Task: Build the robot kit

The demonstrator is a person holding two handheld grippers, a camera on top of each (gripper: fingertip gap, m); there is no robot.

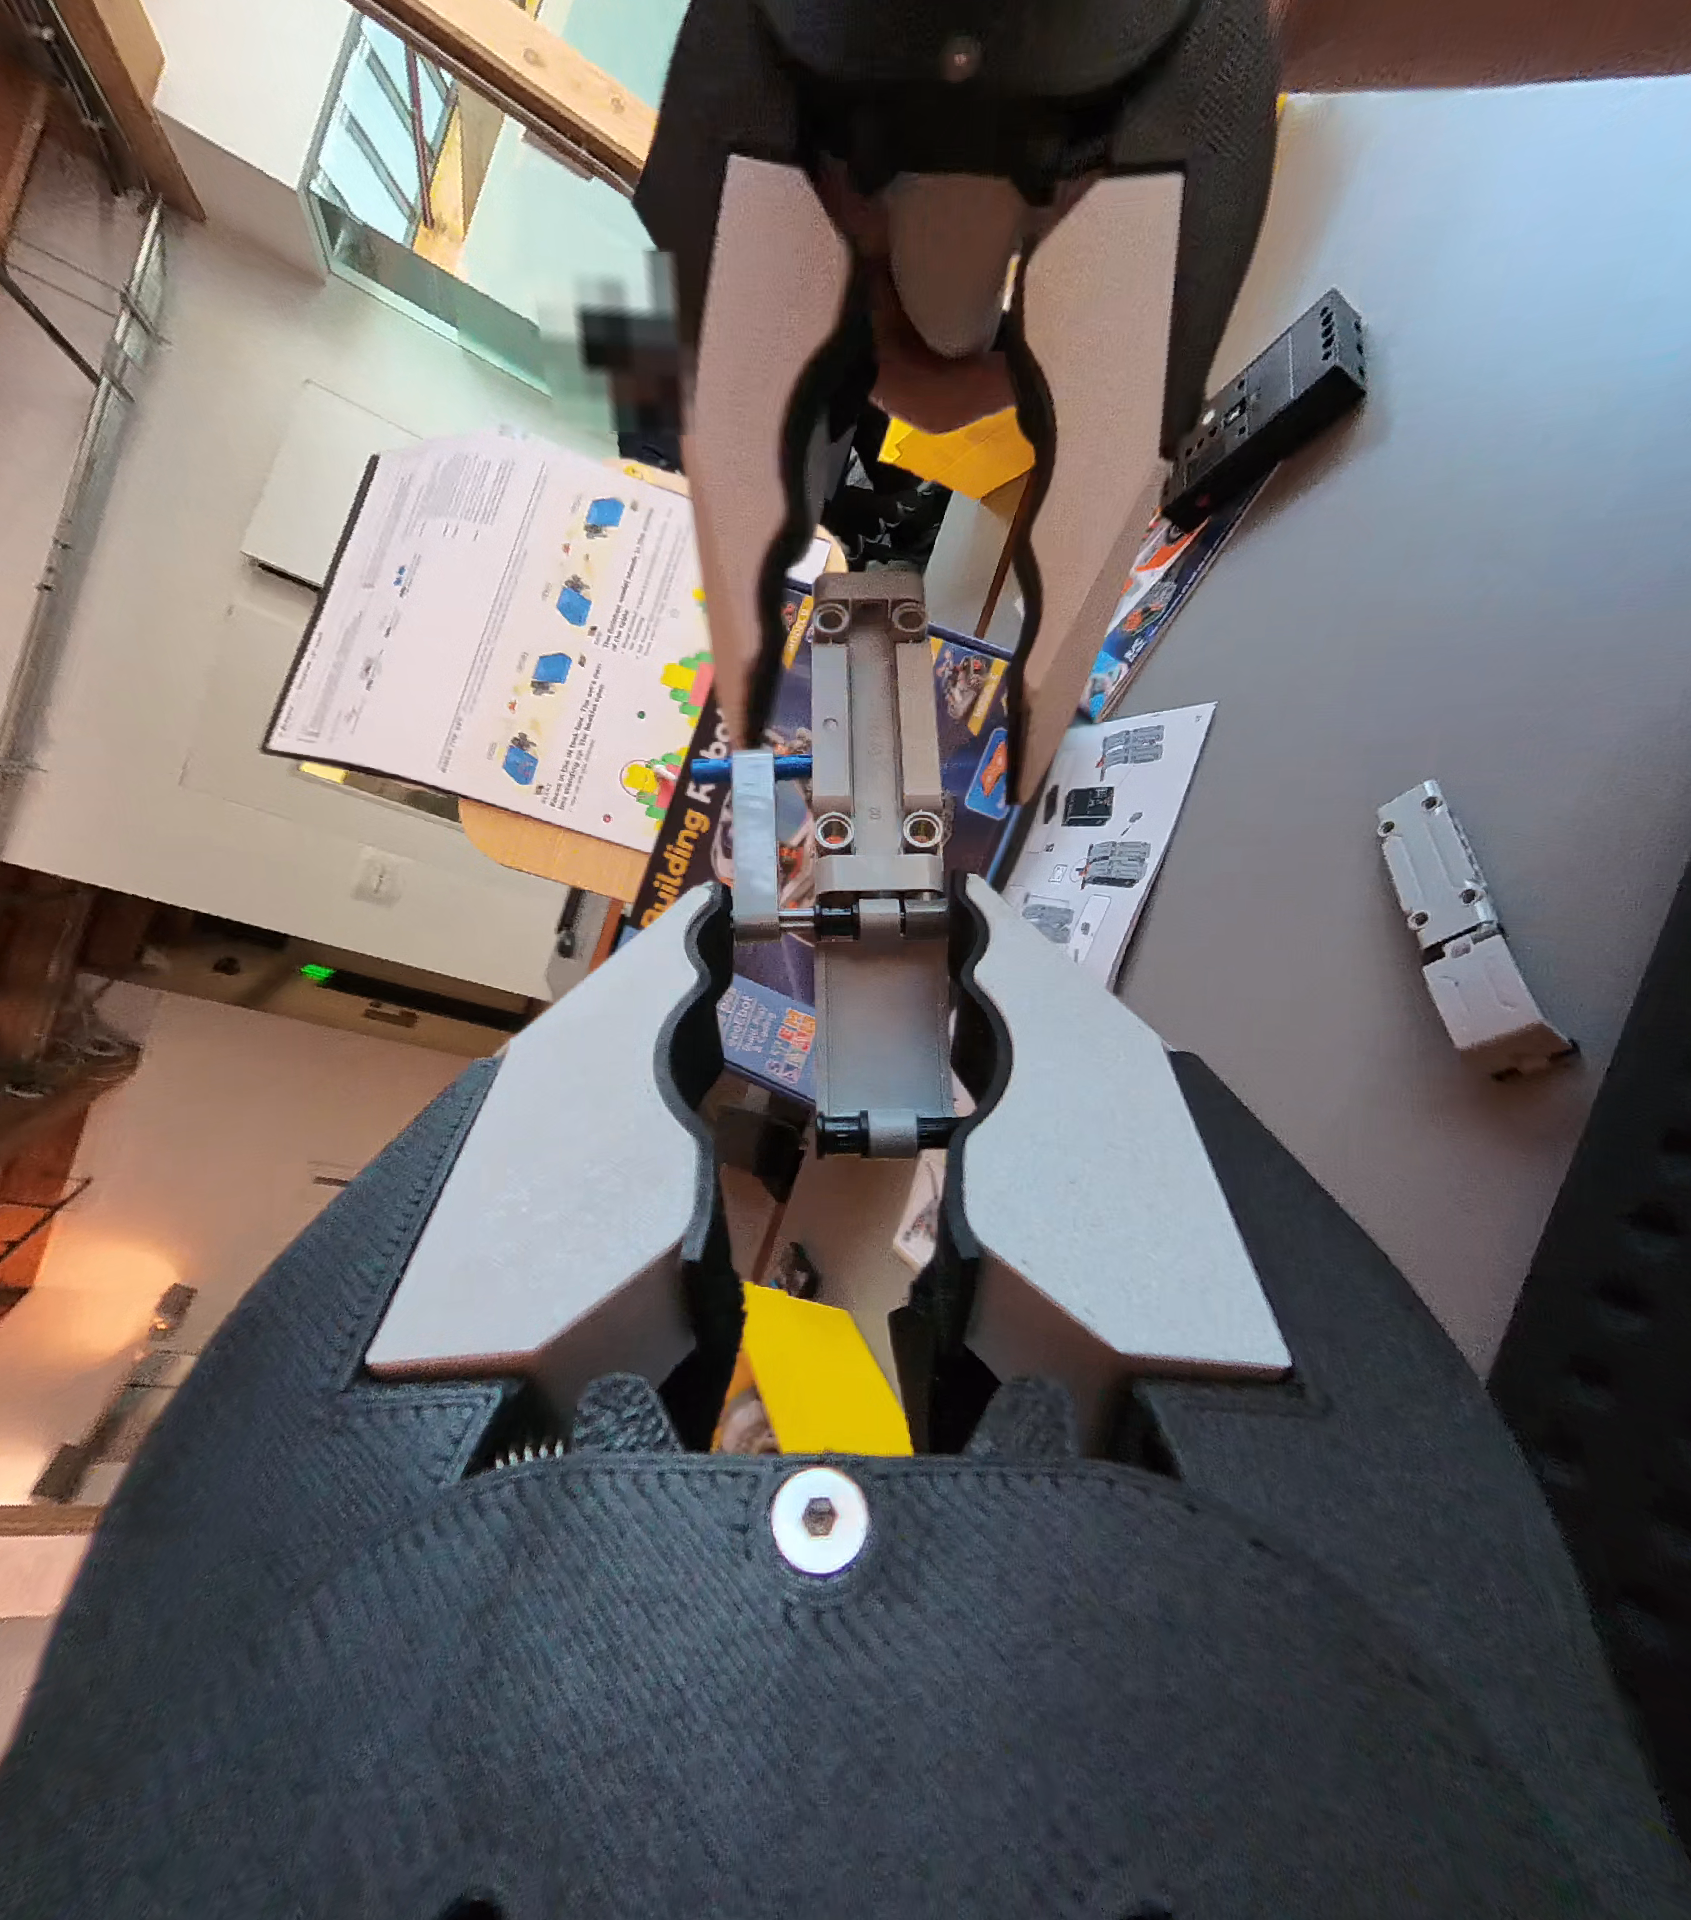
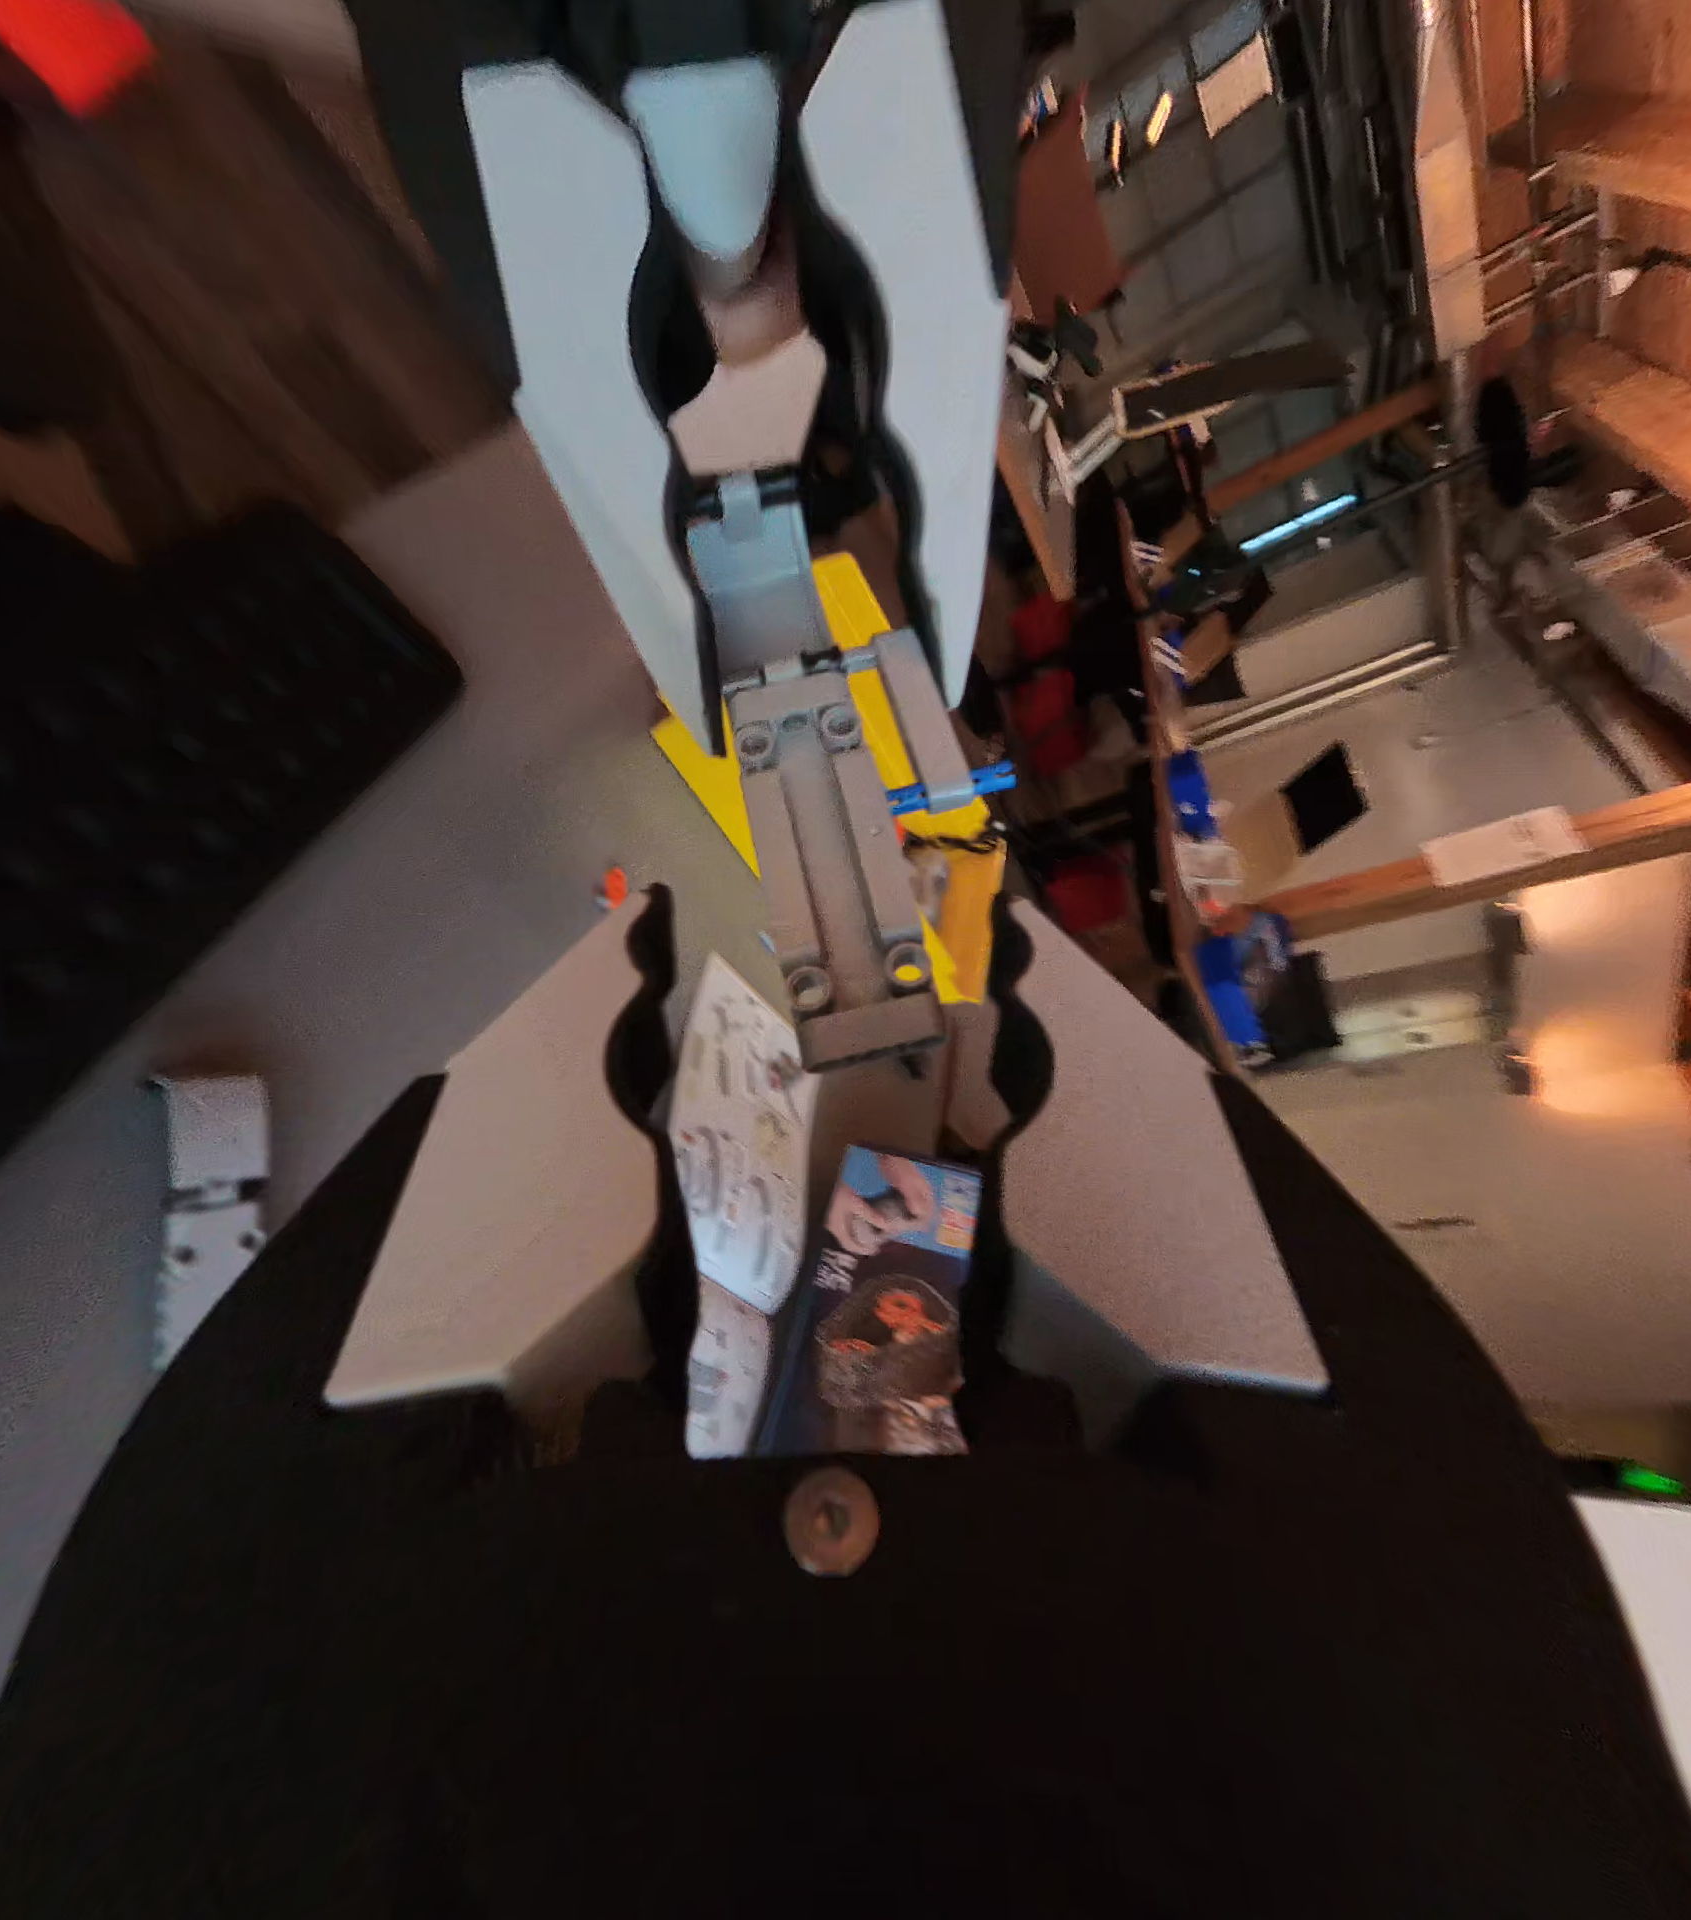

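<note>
**Grey brick assembly held between two grippers**

Above the worktop (image 1: 1443, 312), the left hand-held gripper (image 1: 836, 1039) is clamped on one end of the grey brick assembly (image 1: 872, 790), probably to steady it. The right hand-held gripper (image 2: 825, 1029) straddles the far end, fingers apart; I can't tell if they're touching it.

blocked: grey brick assembly (image 1: 877, 862) fills gap between tools | free: bare table (image 1: 1443, 520) rightward
</note>
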